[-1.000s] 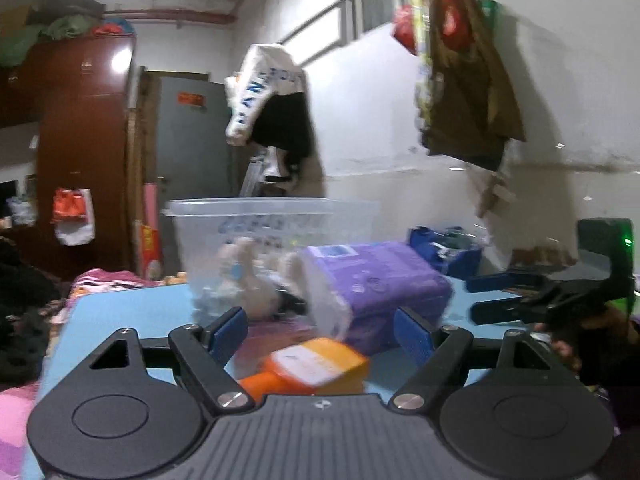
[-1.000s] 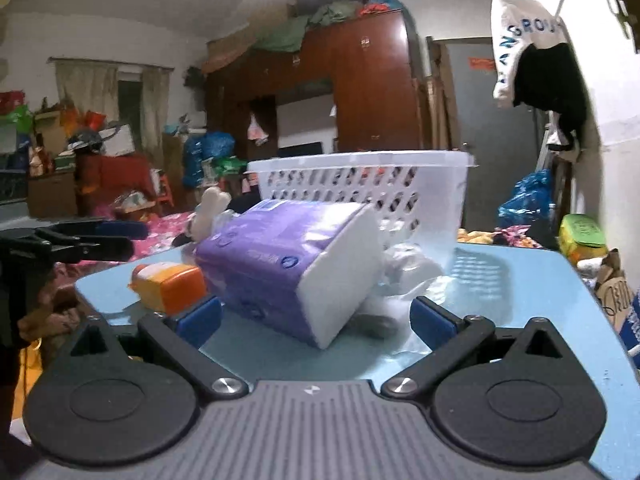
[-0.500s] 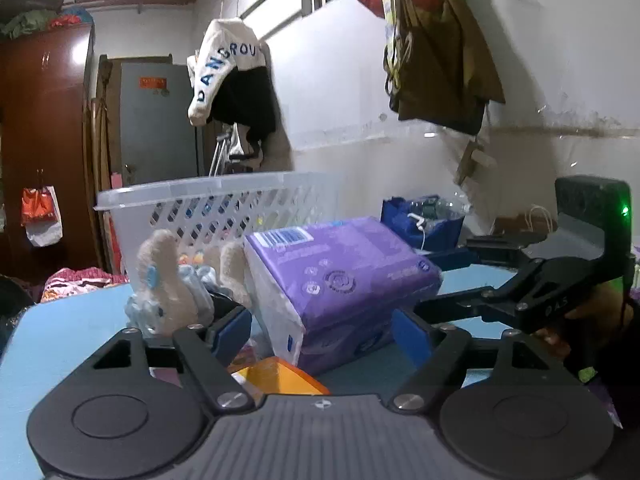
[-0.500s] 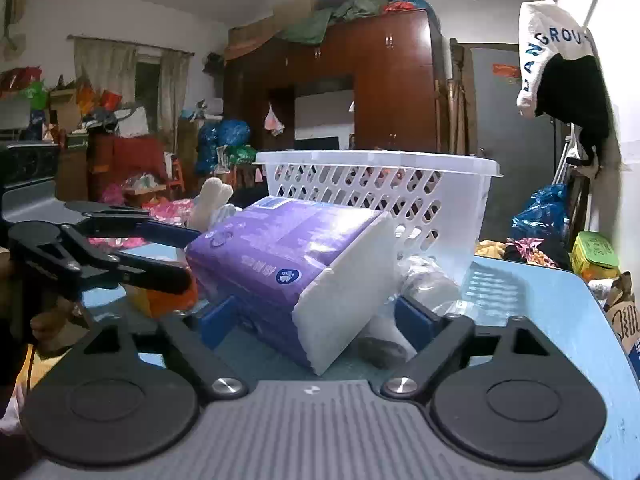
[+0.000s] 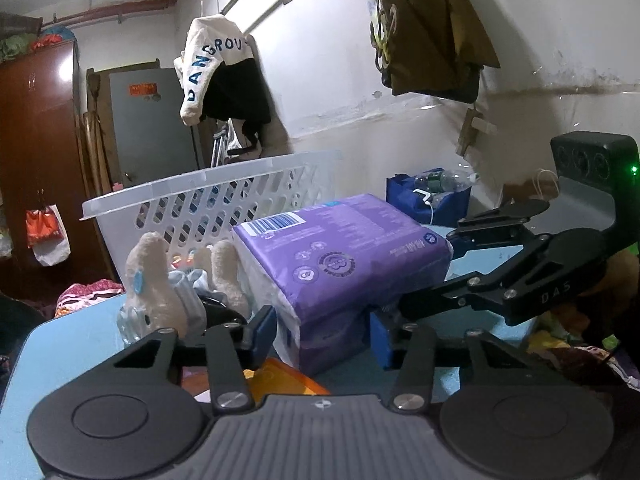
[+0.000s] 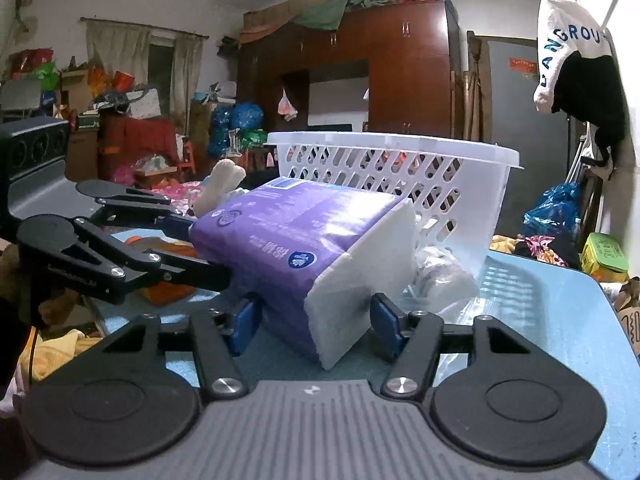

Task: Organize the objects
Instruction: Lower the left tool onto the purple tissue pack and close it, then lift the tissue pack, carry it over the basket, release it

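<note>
A purple tissue pack (image 5: 344,264) lies on the blue table (image 5: 60,336) in front of a white slotted basket (image 5: 224,204). My left gripper (image 5: 322,338) is open, its blue pads on either side of the pack's near corner. My right gripper (image 6: 314,322) is open around the pack's white end (image 6: 360,276). Each gripper shows in the other's view, the right one (image 5: 516,280) and the left one (image 6: 120,248). A plush toy (image 5: 168,284) lies left of the pack. An orange packet (image 5: 280,378) lies under my left gripper.
A clear plastic bag (image 6: 444,276) lies between the pack and the basket (image 6: 400,184). A blue bag with bottles (image 5: 432,196) stands by the wall. A wardrobe (image 6: 404,76) and clutter fill the room behind. The table's right part (image 6: 560,320) is bare.
Both grippers have moved in toward the purple pack, which now sits between each pair of fingers. The orange packet has slid under my left gripper's view.
</note>
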The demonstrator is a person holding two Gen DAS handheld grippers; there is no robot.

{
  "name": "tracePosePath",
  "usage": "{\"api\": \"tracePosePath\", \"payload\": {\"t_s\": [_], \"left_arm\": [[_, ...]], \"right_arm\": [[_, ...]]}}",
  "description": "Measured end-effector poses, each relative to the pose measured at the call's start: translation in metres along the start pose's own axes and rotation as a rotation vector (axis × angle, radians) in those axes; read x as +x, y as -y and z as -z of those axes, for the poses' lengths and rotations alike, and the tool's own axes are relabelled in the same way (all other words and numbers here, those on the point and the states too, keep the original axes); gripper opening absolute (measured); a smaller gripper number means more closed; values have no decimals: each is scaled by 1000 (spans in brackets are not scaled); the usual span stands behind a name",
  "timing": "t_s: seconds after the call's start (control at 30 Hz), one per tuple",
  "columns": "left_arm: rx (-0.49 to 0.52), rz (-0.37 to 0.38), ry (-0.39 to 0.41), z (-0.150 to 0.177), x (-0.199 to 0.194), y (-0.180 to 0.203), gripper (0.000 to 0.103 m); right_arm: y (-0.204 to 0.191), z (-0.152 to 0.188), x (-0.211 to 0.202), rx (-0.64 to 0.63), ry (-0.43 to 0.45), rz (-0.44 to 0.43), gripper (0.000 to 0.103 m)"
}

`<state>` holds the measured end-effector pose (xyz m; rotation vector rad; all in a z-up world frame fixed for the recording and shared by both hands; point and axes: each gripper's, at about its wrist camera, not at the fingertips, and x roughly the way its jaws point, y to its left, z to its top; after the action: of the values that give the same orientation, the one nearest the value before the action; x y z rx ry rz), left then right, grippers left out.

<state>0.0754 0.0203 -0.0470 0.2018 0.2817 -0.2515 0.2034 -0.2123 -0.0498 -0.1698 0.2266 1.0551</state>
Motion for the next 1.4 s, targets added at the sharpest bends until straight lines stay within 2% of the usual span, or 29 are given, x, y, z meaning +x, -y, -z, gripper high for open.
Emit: {"api": "tracePosePath", "payload": {"t_s": [0.13, 0.47, 0.67, 0.8, 0.97, 1.13, 1.4], "left_arm": [[6, -9, 19, 0, -3, 4, 49], [4, -30, 111, -13, -26, 15, 49], [19, -54, 157, -31, -36, 17, 49], [28, -71, 193, -55, -36, 10, 49], [48, -83, 193, -90, -24, -2, 49], [52, -100, 192, -119, -7, -16, 49], [25, -106, 157, -133, 22, -45, 49]], "right_arm": [[-6, -3, -5, -26, 10, 31, 58], [-19, -19, -26, -52, 106, 61, 57], [-13, -49, -25, -75, 133, 64, 57], [-4, -77, -20, -97, 162, 73, 57], [10, -107, -11, -109, 177, 92, 56], [31, -126, 7, -77, 156, 78, 56], [46, -127, 34, -52, 113, 73, 56]]}}
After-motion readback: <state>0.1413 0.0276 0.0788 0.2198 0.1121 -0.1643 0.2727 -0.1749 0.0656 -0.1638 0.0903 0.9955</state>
